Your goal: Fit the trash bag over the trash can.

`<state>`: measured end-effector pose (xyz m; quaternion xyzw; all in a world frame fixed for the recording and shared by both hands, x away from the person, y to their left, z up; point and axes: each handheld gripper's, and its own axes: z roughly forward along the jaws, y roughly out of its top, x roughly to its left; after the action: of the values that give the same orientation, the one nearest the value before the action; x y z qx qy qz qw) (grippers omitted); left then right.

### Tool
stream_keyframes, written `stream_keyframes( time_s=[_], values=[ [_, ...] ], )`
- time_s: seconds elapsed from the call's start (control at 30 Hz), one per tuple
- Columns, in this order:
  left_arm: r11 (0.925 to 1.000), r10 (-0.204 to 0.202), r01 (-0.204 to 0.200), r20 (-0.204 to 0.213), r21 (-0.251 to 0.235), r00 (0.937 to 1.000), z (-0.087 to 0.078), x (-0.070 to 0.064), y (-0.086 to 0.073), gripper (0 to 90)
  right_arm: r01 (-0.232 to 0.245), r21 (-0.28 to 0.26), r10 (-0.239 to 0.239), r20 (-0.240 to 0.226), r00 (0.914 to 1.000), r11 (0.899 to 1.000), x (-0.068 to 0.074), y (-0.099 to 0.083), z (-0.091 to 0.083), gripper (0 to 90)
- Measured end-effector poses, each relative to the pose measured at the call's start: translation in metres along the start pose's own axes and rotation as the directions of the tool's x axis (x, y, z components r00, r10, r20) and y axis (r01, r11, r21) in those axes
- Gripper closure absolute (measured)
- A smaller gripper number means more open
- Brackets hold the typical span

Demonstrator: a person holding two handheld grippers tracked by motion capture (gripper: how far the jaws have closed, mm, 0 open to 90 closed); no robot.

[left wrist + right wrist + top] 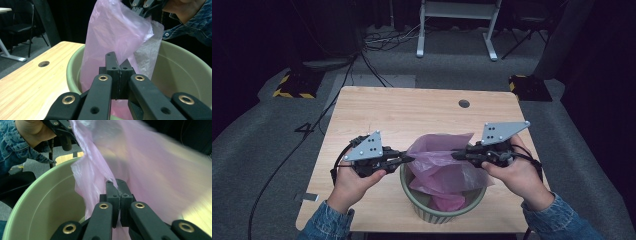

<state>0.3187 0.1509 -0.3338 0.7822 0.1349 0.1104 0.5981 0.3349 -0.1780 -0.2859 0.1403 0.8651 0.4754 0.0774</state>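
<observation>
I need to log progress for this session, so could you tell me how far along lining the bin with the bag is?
Done: the pink bag already hangs partly inside the green bin on the table. In hand: the left gripper and right gripper each pinch the bag's upper edge with shut jaws, holding it above the bin. Left: the mouth is not yet spread open or folded over the rim.

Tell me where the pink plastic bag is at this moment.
In the high view the pink plastic bag sits partly inside the green bin at the table's near edge, stretched between the left gripper and the right gripper.
</observation>
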Motion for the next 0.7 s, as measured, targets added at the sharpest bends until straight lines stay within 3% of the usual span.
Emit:
stream_keyframes(
  time_s=[0.37, 0.7],
  values=[
    [0.9995, -0.031, 0.031, -0.063, 0.0, 0.9975, -0.016, 0.007, -0.008, 90.0, -0.086, -0.028, 0.088, 0.063, 0.9941, 0.996, -0.008, -0.02, -0.038, 90.0],
    [0.9986, -0.051, 0.053, -0.115, 0.009, 0.9921, -0.039, 0.011, -0.019, 90.0, -0.216, -0.037, 0.219, 0.101, 0.9705, 0.976, -0.022, -0.055, -0.069, 90.0]
  ],
)
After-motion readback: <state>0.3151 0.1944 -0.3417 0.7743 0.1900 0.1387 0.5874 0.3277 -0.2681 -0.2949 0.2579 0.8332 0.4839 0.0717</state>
